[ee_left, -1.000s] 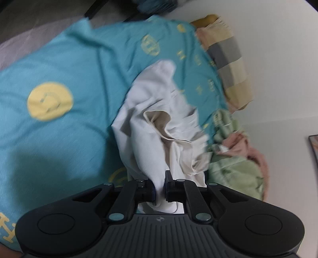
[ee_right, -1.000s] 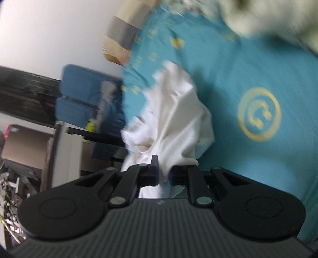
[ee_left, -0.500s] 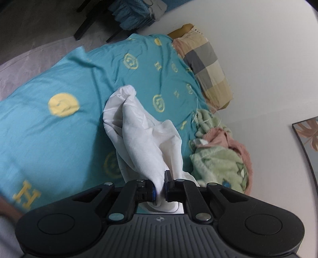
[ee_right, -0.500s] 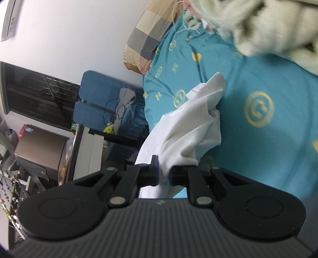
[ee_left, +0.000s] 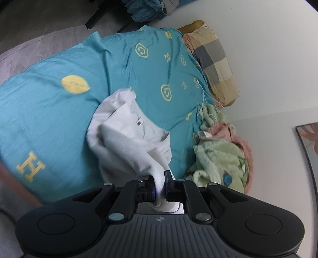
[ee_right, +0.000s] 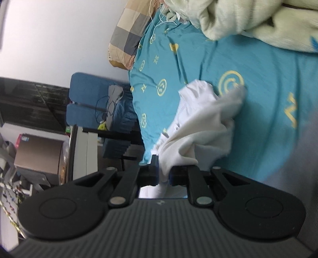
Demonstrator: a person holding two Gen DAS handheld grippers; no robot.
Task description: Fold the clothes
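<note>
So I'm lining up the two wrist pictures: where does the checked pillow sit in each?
Left wrist view: the checked pillow is at upper right, against the wall, beyond the white shirt.
Right wrist view: the pillow is at top, left of centre, at the edge of the teal bedspread.
Shared landmark: the green blanket.

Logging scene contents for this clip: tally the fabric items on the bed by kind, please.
White garment: 1, pinched by left gripper and right gripper
Teal bedsheet: 1
Checked pillow: 1
Green-and-pink fleece blanket: 1
Total: 4
</note>
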